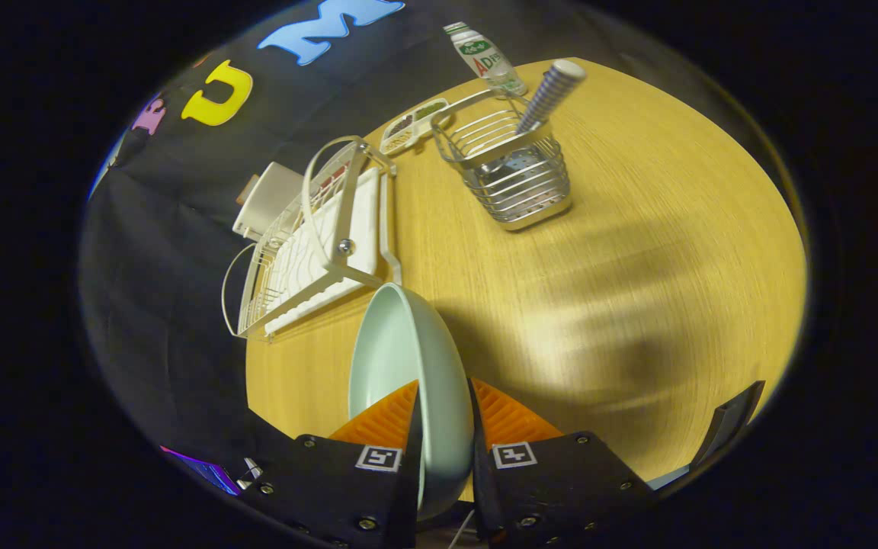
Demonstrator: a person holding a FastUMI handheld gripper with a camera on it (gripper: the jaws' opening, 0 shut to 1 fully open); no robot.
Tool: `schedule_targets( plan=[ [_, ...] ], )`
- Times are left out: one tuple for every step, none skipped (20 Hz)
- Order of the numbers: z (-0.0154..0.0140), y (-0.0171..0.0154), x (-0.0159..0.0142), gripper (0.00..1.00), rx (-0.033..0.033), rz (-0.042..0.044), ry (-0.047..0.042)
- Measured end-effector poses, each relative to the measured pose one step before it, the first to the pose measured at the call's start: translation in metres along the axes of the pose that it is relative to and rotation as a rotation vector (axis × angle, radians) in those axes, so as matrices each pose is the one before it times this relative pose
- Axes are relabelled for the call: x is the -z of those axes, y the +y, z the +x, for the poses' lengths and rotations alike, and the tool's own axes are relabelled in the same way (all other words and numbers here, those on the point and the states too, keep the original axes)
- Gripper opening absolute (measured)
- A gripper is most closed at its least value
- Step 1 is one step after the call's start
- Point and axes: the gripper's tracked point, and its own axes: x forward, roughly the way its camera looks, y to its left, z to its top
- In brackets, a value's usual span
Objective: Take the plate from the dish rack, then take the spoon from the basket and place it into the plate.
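A pale green plate (401, 358) stands on edge between my two orange fingers (382, 419), which press on its rim from both sides. My gripper (443, 415) holds it above the wooden table (637, 252), just in front of the white dish rack (317, 244). The rack holds no dishes. Beyond the fingers stands a wire basket (511, 164). A spoon with a striped handle (549, 95) leans out of it.
A small bottle (488, 57) stands behind the basket. A flat tray with compartments (412, 126) lies beside it. A white box (267, 200) sits behind the rack. A dark object (728, 427) lies at the table's near edge to the right of the fingers.
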Motion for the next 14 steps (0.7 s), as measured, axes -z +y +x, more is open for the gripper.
schedule_targets(
  plan=[
    [0.00106, -0.00777, -0.00123, 0.34, 0.02344, -0.01890, -0.00995],
    [-0.00117, -0.00296, 0.00040, 0.38, -0.00024, -0.01774, -0.00122],
    [-0.00055, -0.00691, 0.00078, 0.38, 0.02094, -0.02221, -0.00006],
    [-0.00441, -0.00873, -0.00005, 0.42, 0.03286, -0.03147, -0.00321],
    [-0.00352, -0.00598, -0.00381, 0.46, 0.01724, -0.02968, -0.01588],
    [-0.00419, -0.00266, -0.00463, 0.47, 0.01076, -0.02158, -0.02817],
    [-0.00633, -0.00342, -0.00737, 0.47, 0.01143, -0.02560, -0.03609],
    [-0.00724, -0.00316, -0.00782, 0.47, 0.01694, -0.03157, -0.04368],
    [-0.00768, -0.00348, -0.01098, 0.47, 0.01674, -0.03119, -0.04988],
    [-0.00978, -0.00083, -0.00862, 0.47, 0.00737, -0.01870, -0.04609],
    [-0.00835, 0.00196, -0.01022, 0.47, -0.00825, -0.00629, -0.03855],
    [-0.00948, 0.00174, -0.01118, 0.47, -0.00715, -0.00809, -0.04238],
    [-0.00680, -0.00248, -0.01272, 0.47, 0.00774, -0.01984, -0.04524],
    [-0.00595, -0.00416, -0.01370, 0.47, 0.00997, -0.02327, -0.04478]
  ],
)
